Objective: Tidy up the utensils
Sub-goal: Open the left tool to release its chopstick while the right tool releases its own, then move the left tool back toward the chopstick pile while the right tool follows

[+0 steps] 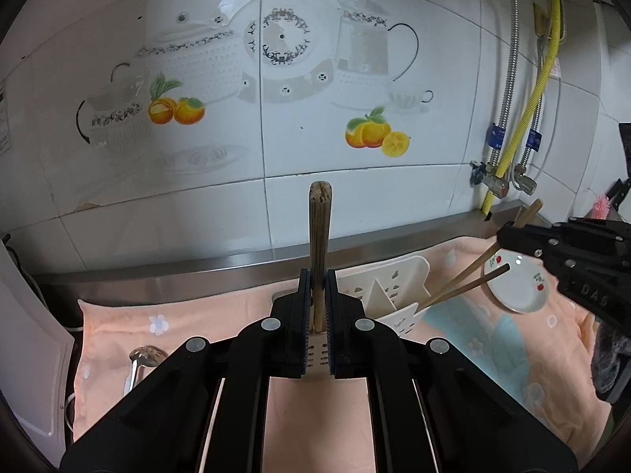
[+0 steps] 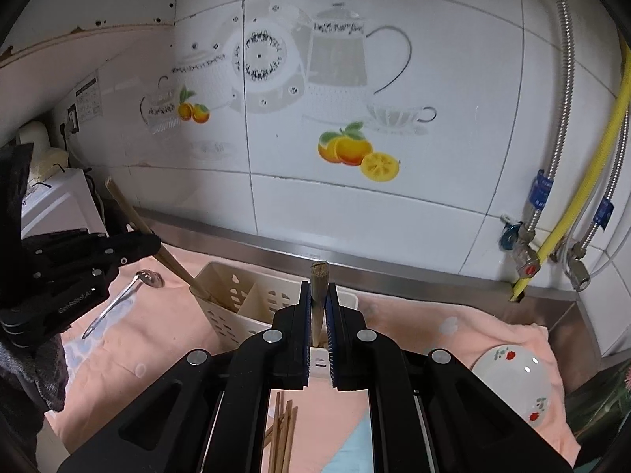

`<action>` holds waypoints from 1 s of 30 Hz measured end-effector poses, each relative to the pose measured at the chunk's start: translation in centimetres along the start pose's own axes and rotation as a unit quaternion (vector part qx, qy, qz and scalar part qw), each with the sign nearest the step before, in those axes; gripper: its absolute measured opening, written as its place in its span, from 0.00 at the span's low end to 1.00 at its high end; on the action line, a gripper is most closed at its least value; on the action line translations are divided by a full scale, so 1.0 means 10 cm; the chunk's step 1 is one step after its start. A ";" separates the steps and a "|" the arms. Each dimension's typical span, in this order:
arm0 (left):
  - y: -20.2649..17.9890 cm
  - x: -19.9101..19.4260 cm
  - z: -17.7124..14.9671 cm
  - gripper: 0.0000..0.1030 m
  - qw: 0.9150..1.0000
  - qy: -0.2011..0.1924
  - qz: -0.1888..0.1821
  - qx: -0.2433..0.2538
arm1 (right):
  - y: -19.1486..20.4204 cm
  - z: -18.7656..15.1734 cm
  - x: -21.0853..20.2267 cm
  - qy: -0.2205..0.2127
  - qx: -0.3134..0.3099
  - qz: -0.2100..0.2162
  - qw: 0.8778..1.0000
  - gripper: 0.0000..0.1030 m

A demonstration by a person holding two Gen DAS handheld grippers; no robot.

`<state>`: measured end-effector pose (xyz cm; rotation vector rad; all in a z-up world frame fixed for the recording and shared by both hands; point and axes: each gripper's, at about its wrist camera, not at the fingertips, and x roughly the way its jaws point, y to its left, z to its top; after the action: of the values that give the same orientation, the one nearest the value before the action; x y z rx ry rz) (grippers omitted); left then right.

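A white perforated utensil holder (image 1: 388, 295) with compartments lies on a pink cloth (image 1: 205, 315); it also shows in the right wrist view (image 2: 232, 307). My left gripper (image 1: 318, 276) is shut on a bundle of wooden chopsticks (image 1: 319, 228), held upright over the holder. My right gripper (image 2: 318, 287) is shut on another chopstick bundle (image 2: 318, 295) above the holder. In the left wrist view the right gripper (image 1: 508, 236) holds chopsticks (image 1: 465, 280) slanting down into the holder. In the right wrist view the left gripper (image 2: 146, 242) holds chopsticks (image 2: 173, 264) reaching into the holder's left compartment.
A slotted metal spoon (image 2: 126, 295) lies on the cloth at left. A white floral plate (image 2: 516, 382) sits at right. Loose chopsticks (image 2: 282, 433) lie on the cloth below my right gripper. A tiled wall, a steel ledge (image 1: 197, 272) and pipes (image 1: 512, 149) stand behind.
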<state>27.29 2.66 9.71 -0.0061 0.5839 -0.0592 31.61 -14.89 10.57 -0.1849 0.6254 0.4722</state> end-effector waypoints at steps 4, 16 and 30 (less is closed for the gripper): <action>-0.02 0.00 0.01 0.06 1.000 0.001 -0.004 0.001 | 0.03 -0.02 0.06 0.006 -0.002 0.001 1.000 0.07; -0.01 -0.17 0.00 0.08 1.000 -0.010 -0.004 -0.003 | 0.06 -0.02 -0.19 -0.021 -0.005 -0.005 1.000 0.17; -0.07 -0.70 -0.63 0.20 1.000 -0.007 -0.019 -0.014 | 0.31 -0.66 -0.78 -0.043 -0.025 0.020 0.999 0.28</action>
<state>17.96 2.48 8.36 -0.0448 0.5713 -0.0873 21.18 -17.01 9.87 -0.1996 0.5335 0.5321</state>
